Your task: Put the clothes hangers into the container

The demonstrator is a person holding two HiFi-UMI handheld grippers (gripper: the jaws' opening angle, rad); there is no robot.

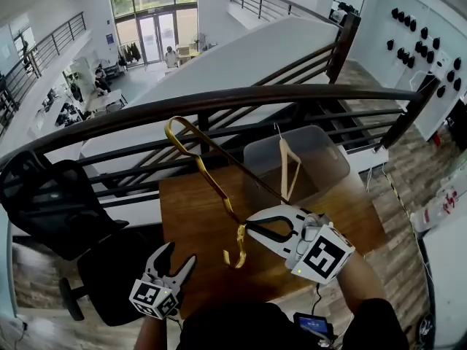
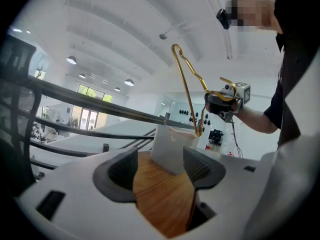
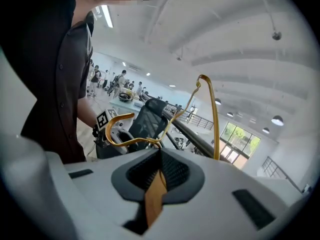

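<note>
Gold clothes hanger (image 1: 214, 187) slants up-left from the clamped fingers of our right gripper (image 1: 252, 230); the container (image 1: 325, 152) lies beyond, rightward; our left gripper (image 1: 181, 252) gapes empty.

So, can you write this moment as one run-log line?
right gripper: shut on gold hanger, over table | left gripper: open, empty | container: pale hanger inside | gold hanger: not yet in

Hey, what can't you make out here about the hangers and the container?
Container floor: head view, frosted walls blur it; left gripper view, near wall hides it.
Gold hanger, far side: right gripper view, right gripper covers it.
Table near edge: head view, person's body hides it.
</note>
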